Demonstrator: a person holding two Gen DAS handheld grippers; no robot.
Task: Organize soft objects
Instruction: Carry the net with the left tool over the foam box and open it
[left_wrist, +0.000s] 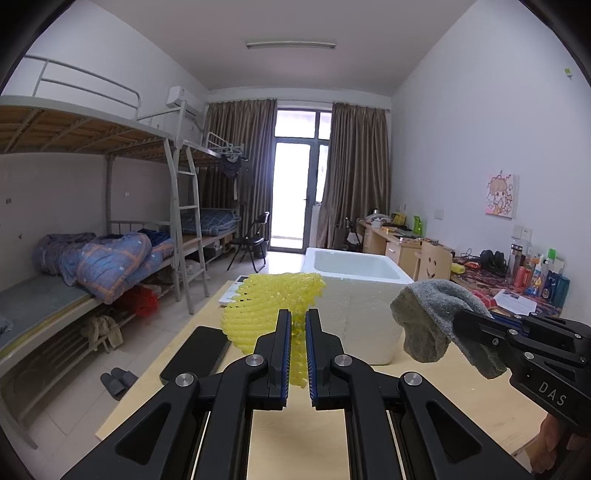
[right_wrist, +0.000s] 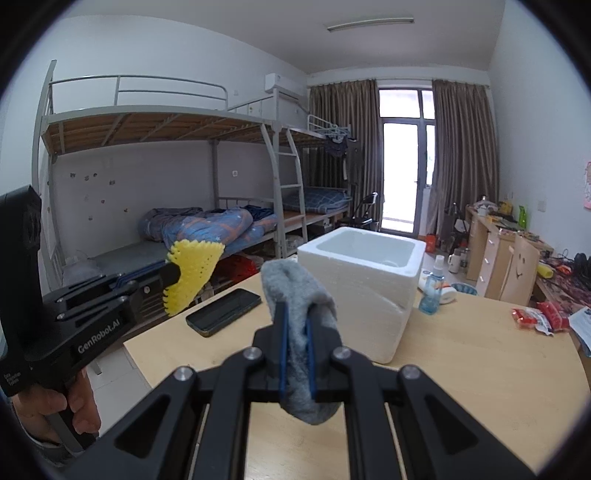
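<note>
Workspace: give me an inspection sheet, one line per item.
Surface: light wooden table, bare in the near part.
Job's things: yellow foam net held in the left gripper; grey sock held in the right gripper; open white foam box stands on the table beyond both.
Clutter: black phone, blue spray bottle, red snack packets, papers.
Grippers: both sets of fingers closed on their items, raised above the table.
Cables: some on the far desk, none on the table.
Surroundings: bunk beds, curtained balcony door, folding chair.
</note>
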